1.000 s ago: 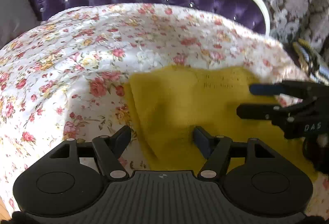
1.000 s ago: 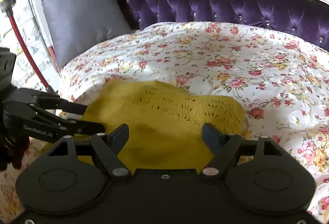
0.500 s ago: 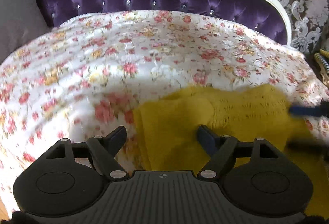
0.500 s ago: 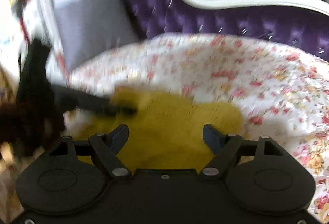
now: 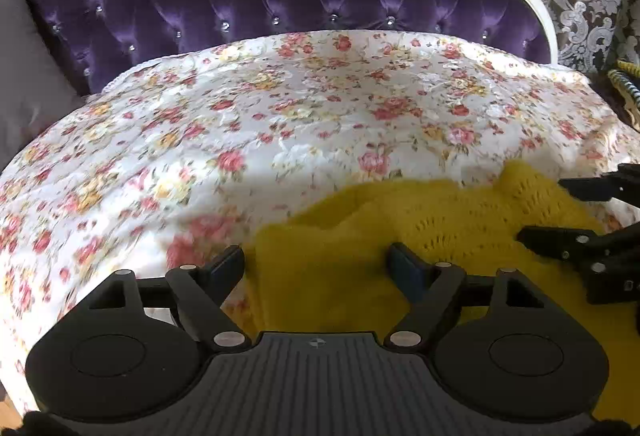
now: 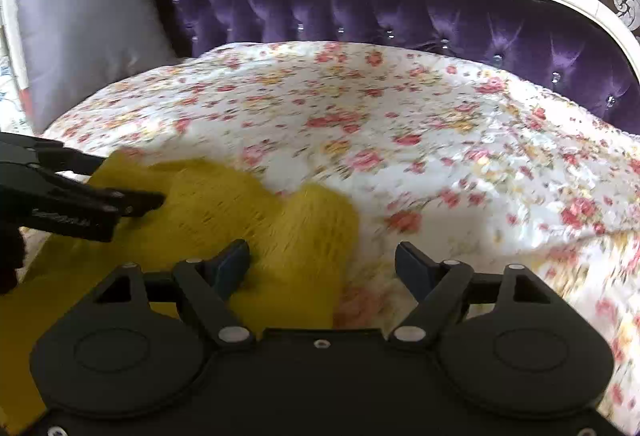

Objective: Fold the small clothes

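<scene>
Left wrist view: the mustard-yellow knitted garment (image 5: 400, 236), spread crosswise on the floral quilted bedspread (image 5: 280, 124), is seen ahead-right of the spread left gripper (image 5: 318, 268); right wrist view: it lies ahead-left of the equally spread, equally near right gripper (image 6: 322, 262).

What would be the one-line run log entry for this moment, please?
left gripper: open, over yellow knit garment | right gripper: open, at garment's edge | garment: bunched on floral bedspread | fold: not finished
</scene>
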A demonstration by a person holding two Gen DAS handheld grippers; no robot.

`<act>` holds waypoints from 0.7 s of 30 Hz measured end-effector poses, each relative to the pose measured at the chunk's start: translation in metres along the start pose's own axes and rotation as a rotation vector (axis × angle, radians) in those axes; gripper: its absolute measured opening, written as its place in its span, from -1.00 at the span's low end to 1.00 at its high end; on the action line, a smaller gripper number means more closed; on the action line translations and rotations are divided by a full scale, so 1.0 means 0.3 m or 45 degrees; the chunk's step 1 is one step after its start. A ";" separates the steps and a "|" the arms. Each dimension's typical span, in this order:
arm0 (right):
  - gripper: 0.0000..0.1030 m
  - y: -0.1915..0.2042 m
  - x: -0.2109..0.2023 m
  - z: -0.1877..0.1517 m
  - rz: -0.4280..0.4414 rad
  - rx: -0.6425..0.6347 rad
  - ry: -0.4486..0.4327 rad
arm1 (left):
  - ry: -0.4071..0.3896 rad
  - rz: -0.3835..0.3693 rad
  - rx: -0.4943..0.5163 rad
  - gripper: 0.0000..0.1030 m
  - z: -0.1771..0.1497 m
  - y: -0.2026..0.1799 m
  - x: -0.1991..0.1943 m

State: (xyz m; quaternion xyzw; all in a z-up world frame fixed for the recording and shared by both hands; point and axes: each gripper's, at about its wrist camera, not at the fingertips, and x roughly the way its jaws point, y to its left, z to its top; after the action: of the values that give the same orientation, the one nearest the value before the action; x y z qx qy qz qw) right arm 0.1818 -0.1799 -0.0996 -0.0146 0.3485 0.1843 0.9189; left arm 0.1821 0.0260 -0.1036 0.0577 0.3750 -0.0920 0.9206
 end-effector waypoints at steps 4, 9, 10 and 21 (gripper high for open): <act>0.58 0.026 -0.027 -0.021 -0.008 -0.037 -0.003 | -0.005 0.021 0.003 0.54 -0.042 0.002 -0.047; 0.69 0.022 -0.066 -0.006 -0.030 -0.007 -0.041 | -0.029 0.049 -0.050 0.64 -0.035 0.026 -0.107; 0.75 0.028 -0.103 -0.005 -0.030 -0.022 -0.085 | -0.048 0.057 -0.044 0.64 -0.036 0.026 -0.135; 0.99 0.126 -0.247 -0.195 -0.034 -0.178 0.089 | 0.001 0.106 0.000 0.67 -0.184 -0.014 -0.239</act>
State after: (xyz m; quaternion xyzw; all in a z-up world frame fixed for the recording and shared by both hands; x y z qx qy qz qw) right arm 0.0804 -0.1782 -0.0921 -0.0898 0.3665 0.1951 0.9053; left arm 0.0934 0.0406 -0.0929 0.0734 0.3726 -0.0537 0.9235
